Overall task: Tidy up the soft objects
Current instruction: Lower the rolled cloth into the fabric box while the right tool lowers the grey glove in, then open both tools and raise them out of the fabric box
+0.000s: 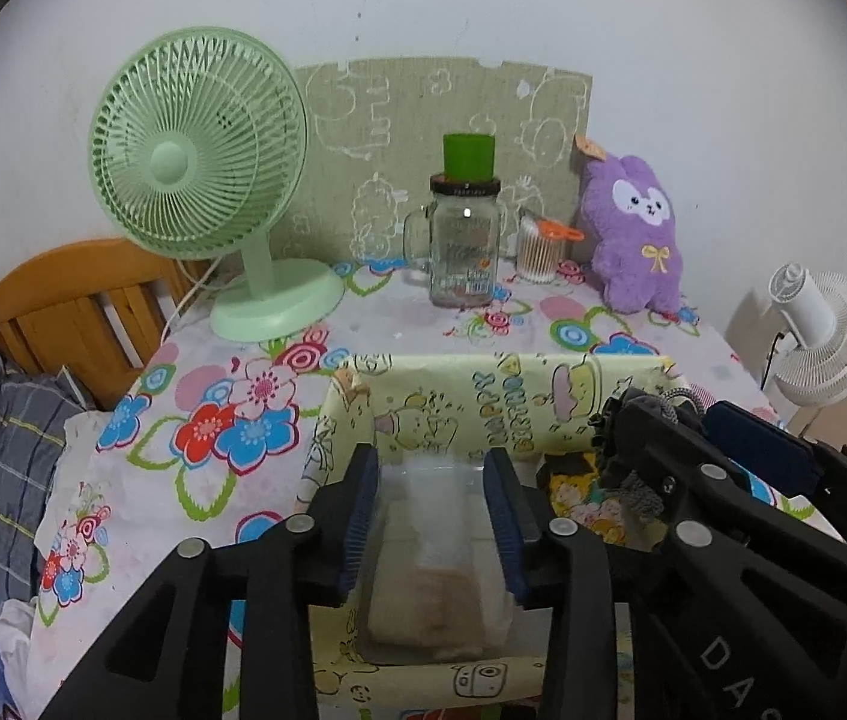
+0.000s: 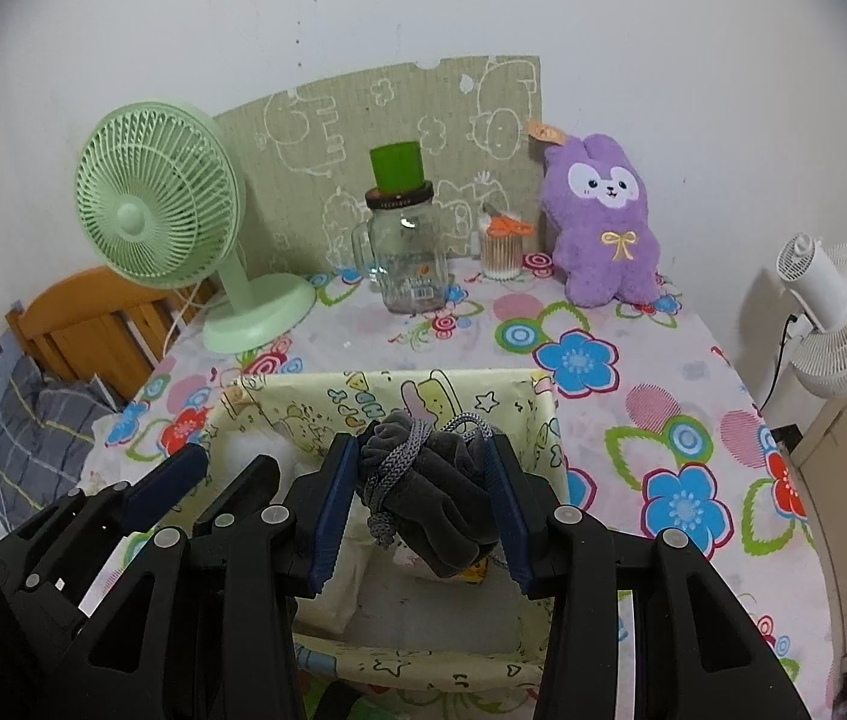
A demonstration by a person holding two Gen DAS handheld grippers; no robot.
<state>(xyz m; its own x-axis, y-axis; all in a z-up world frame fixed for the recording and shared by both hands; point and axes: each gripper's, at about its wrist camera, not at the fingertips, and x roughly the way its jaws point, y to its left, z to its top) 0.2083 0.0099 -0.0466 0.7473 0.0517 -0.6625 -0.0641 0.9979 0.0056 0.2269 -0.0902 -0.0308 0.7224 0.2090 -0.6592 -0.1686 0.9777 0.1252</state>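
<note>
A yellow cartoon-print fabric basket [image 1: 483,372] [image 2: 315,396] stands on the flowered tablecloth near the front. My left gripper [image 1: 429,462] hangs over its left part, open. A clear plastic bag with something beige inside [image 1: 435,570] lies in the basket below, between the fingers; the pads do not press on it. My right gripper [image 2: 423,450] is shut on a grey velvet drawstring pouch [image 2: 441,492], held over the basket's right part. In the left wrist view the pouch [image 1: 645,414] shows at the right. A purple plush rabbit [image 1: 633,234] [image 2: 603,228] sits at the back right against the wall.
A green desk fan [image 1: 201,180] stands back left. A glass jar [image 1: 462,246] with a green cup on top and a cotton-swab tub [image 1: 537,252] stand at the back middle. A white fan [image 2: 831,312] is off the table's right edge; a wooden headboard [image 1: 75,300] and bedding are left.
</note>
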